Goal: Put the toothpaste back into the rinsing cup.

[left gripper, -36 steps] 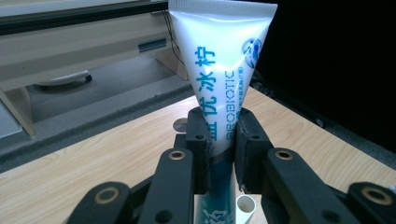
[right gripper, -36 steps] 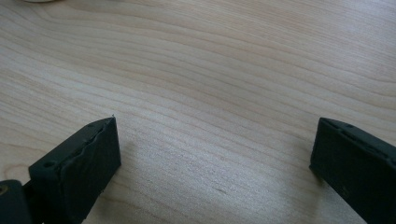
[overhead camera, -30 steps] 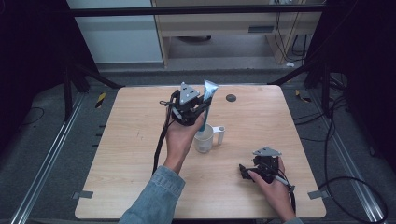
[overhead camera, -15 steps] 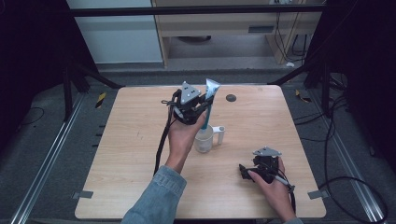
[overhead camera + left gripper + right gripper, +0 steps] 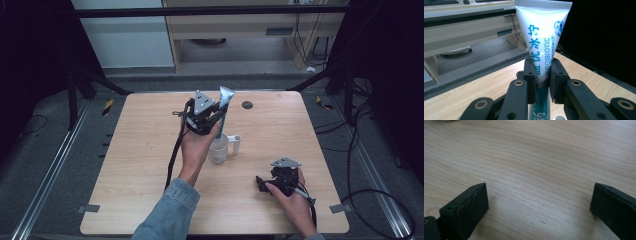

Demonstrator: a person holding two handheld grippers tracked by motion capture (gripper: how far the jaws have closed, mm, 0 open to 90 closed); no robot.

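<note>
While the left hand-held gripper [image 5: 541, 80] clamps a white-and-teal toothpaste tube [image 5: 541, 37] upright over the white cup [image 5: 218, 149] on the counter [image 5: 140, 165], the right hand-held gripper [image 5: 537, 205] rests wide open, empty. The left gripper view alone shows the tube's "PROBIOTIC" print; the high view shows the cup.

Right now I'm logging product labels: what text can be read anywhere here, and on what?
"PROBIOTIC": on the white and teal squeeze tube, sideways in teal capitals.
"益优冰柠": large teal characters beside it, the first partly behind the jaw.
"药": lower on the tube, half hidden.
Round blue logo: too small to read.
</note>
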